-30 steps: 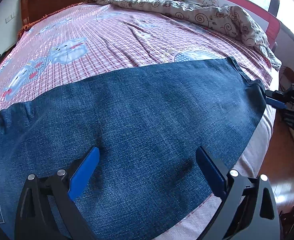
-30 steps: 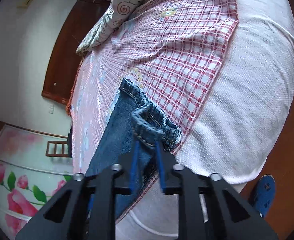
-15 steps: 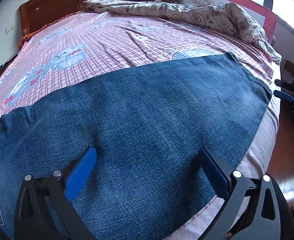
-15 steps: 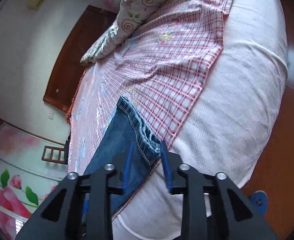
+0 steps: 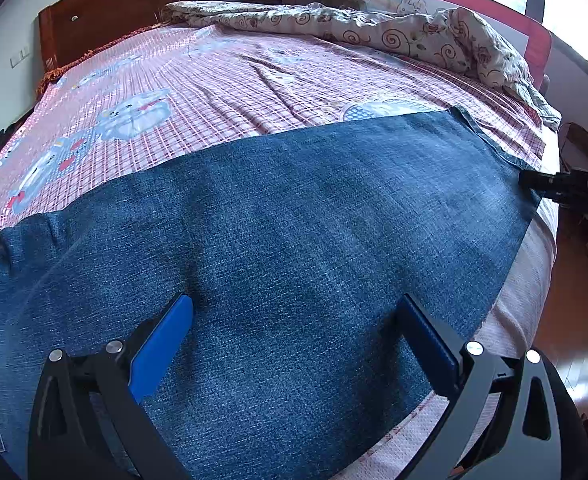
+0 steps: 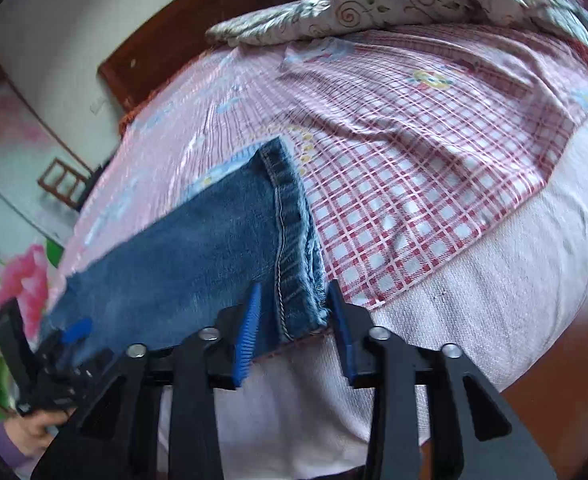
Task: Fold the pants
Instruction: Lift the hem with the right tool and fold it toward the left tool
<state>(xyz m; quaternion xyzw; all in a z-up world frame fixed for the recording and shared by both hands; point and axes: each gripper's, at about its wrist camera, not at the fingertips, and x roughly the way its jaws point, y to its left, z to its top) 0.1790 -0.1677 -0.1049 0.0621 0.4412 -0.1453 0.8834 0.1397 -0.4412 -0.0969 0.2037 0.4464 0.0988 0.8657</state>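
Pants (image 5: 294, 240) flat, hem stitching (image 6: 281, 240) right-view only

Black hand-held gripper (image 5: 298, 320) frames with silver screws, blue ribbed finger pads (image 5: 162, 346)

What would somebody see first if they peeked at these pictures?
First the big blue jeans, spread flat across the near side of the bed on a pink checked sheet. Next the two open grippers with blue pads: the left gripper hovers over the middle of the jeans, the right gripper sits at the hem end by the mattress edge. A crumpled swirly quilt lies along the far side.
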